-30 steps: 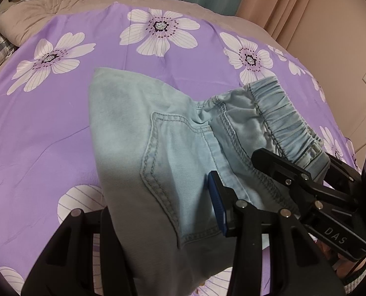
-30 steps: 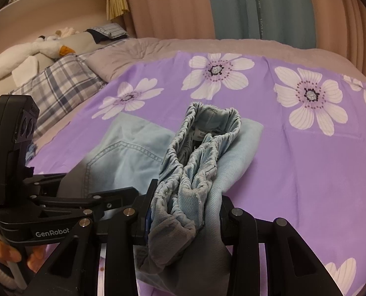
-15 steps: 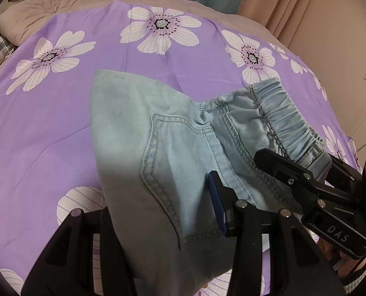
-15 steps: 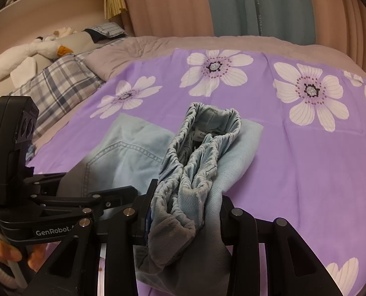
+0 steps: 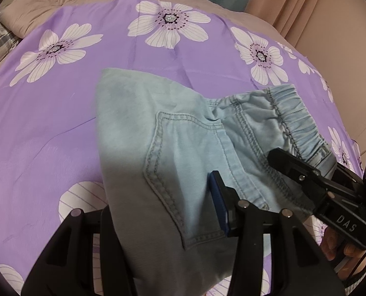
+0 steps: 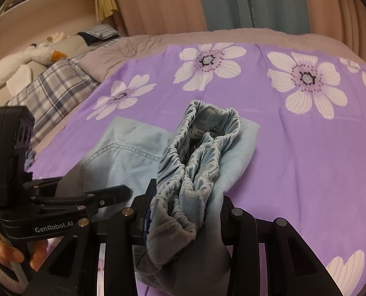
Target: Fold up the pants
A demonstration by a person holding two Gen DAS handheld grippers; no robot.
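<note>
One pair of light-blue pants point(image 5: 183, 153) lies on the bed, with one stitched back pocket point(image 5: 183, 172) showing and one gathered elastic waistband point(image 6: 202, 153). Two tools are in view: the left tool point(image 5: 165, 212) and the right tool point(image 6: 185, 212). Two hands show, one at the lower right of the left wrist view point(image 5: 336, 244) and one at the lower left of the right wrist view point(image 6: 7, 254). One purple sheet point(image 5: 47, 128) covers the bed; the right wrist view shows at least four whole white flowers on it, with others cut off by the frame. One plaid pillow point(image 6: 47, 86) lies beside one white plush toy point(image 6: 22, 61). One teal curtain point(image 6: 252, 2) hangs between pink ones.
</note>
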